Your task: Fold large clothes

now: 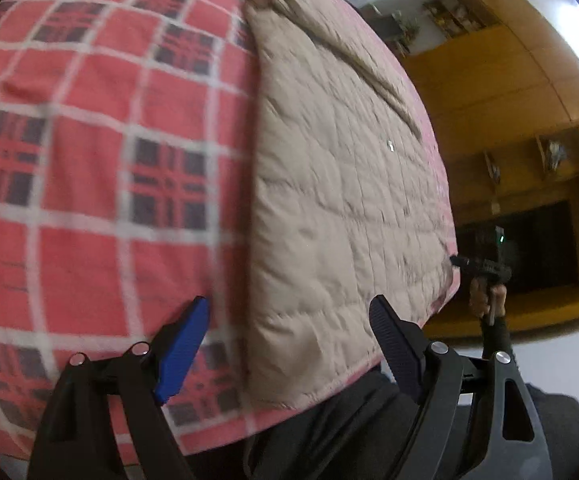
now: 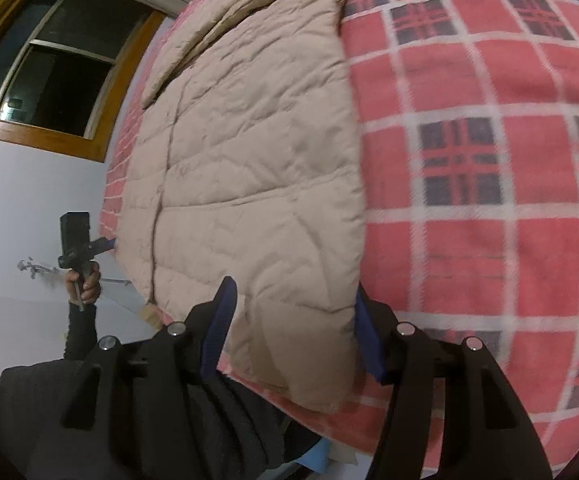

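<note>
The beige quilted coat (image 2: 249, 152) lies flat on the red plaid bedcover (image 2: 469, 208), already narrowed lengthwise. Judged step: preparing the next fold from the hem end.

Left gripper (image 1: 289, 344): fingers spread wide and empty. The hem's left corner sits between and just ahead of the fingertips. Contact cannot be confirmed.

Right gripper (image 2: 293, 320): fingers likewise spread, straddling the hem's right corner. Nothing is pinched.

Next move, in my judgement: each gripper must close on its corner through all the padded layers, then lift evenly toward the collar.
</note>
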